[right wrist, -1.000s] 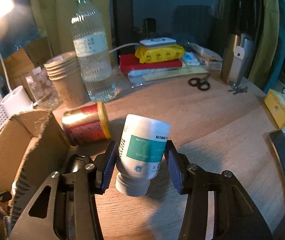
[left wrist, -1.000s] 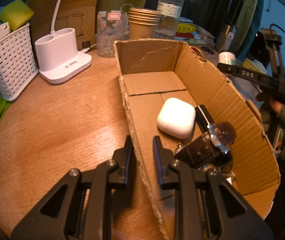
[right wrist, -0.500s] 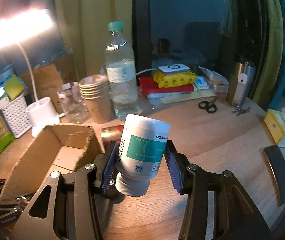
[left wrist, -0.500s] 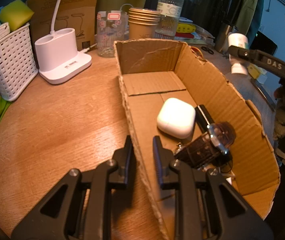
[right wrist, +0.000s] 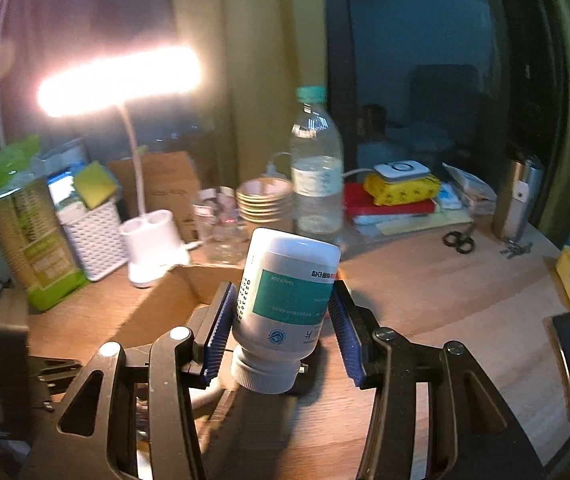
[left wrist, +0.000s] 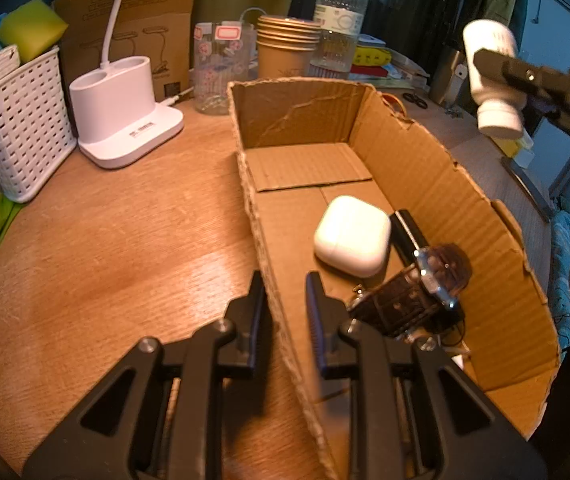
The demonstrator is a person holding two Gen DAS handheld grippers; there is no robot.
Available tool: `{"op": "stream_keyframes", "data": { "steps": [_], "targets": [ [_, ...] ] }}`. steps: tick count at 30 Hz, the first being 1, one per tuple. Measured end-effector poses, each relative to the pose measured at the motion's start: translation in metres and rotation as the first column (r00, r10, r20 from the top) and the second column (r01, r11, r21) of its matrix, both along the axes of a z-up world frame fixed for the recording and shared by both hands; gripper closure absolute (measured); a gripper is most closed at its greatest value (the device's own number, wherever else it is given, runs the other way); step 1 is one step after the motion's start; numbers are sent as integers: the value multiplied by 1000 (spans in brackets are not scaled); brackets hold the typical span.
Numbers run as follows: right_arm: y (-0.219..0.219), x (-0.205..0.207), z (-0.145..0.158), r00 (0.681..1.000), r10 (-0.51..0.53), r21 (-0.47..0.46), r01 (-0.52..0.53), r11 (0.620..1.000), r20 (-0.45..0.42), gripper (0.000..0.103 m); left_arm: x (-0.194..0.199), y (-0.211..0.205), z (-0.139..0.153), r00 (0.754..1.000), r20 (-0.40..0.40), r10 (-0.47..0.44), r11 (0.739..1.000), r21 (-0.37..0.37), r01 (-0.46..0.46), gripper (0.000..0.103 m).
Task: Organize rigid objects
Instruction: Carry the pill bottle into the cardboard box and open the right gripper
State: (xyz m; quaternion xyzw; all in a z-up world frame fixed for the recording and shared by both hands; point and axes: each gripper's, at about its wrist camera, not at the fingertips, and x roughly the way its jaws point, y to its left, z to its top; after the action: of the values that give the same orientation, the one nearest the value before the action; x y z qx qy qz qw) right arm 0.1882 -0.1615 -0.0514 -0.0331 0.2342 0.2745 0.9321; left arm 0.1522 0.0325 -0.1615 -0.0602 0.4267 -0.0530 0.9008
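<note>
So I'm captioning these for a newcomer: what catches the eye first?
The white pill bottle, held upside down in the right tongs above the desk. Next, the glowing lamp at back left, then the cardboard box with a white earbud case and watch inside.

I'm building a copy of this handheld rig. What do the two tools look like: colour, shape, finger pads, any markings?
Both are black and angular, with triangular cut-outs and silver screws at the joints. The left tool has two narrow black fingers with ribbed inner faces. The right tool has ribbed blue pads on its fingers. No lettering on either can be read in these views. No cable clearly belongs to either.
</note>
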Motion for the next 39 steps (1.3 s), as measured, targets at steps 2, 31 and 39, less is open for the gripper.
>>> {"op": "stream_keyframes", "data": {
  "steps": [2, 31, 39],
  "targets": [
    [6, -4, 1, 1000, 23, 0, -23, 1000, 3, 52, 0, 0, 0, 1000, 0, 0, 1000, 0, 0, 82],
    [55, 8, -44, 991, 91, -137, -104, 985, -99, 52, 0, 0, 0, 1000, 0, 0, 1000, -1, 0, 82],
    [53, 9, -42, 993, 73, -139, -85, 987, -92, 51, 0, 0, 0, 1000, 0, -1, 1000, -1, 1, 82]
  ]
}}
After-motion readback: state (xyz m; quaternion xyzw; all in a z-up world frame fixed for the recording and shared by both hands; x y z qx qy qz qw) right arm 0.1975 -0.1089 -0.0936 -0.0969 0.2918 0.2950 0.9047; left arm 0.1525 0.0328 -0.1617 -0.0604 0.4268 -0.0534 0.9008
